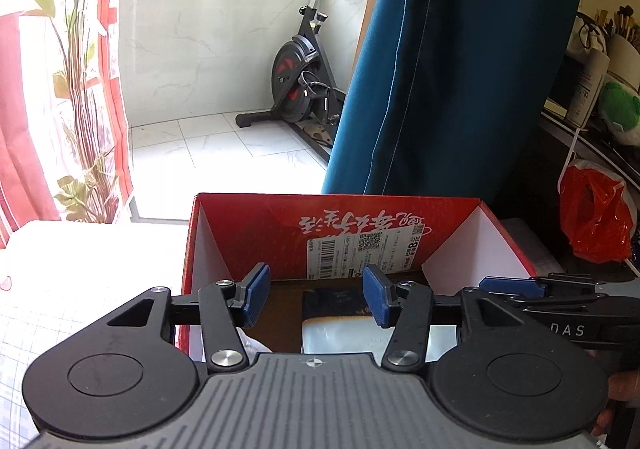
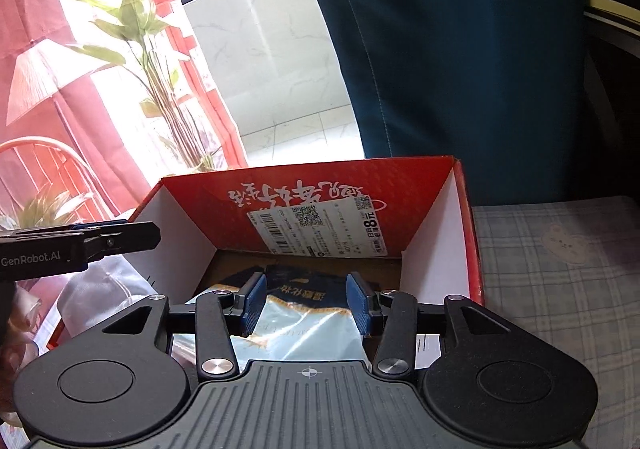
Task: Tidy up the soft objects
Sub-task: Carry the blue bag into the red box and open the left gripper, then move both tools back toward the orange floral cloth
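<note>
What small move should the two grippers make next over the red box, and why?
Probably lift both clear. The left gripper and right gripper stand open with nothing between their pads, and the soft packet already lies inside the red box, so the drop looks done.

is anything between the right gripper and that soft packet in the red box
Nothing visible. The right gripper hangs with open jaws right over the soft packet lying in the red box. The left gripper stays off to the side.

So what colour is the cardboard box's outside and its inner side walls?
The cardboard box is red outside with white inner side walls; the right wrist view shows it best.
</note>
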Action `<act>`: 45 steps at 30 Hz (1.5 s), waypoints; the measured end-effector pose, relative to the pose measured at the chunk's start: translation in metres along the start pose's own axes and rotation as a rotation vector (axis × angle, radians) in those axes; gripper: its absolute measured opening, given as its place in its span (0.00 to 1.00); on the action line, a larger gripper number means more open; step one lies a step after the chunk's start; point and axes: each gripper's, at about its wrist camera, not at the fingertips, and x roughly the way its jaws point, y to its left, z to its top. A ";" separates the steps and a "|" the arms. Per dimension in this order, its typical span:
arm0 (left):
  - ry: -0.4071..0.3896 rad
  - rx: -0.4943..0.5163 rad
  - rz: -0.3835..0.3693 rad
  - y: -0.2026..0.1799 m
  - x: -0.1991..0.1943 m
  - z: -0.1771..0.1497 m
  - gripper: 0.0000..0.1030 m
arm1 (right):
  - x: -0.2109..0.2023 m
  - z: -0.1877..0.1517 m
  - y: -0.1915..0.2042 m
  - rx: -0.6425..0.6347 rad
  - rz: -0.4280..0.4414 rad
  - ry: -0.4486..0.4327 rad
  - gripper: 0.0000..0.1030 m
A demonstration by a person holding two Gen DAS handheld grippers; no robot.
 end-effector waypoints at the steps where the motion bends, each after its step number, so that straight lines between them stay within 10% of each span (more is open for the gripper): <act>1: 0.001 0.002 0.002 0.000 -0.003 -0.001 0.52 | -0.003 -0.002 0.001 -0.005 -0.001 0.001 0.41; 27: -0.085 0.037 0.127 -0.030 -0.111 -0.069 0.52 | -0.107 -0.060 0.027 -0.184 0.047 -0.057 0.40; 45: -0.032 0.006 0.124 -0.045 -0.109 -0.134 0.52 | -0.116 -0.131 -0.004 -0.166 0.032 0.014 0.40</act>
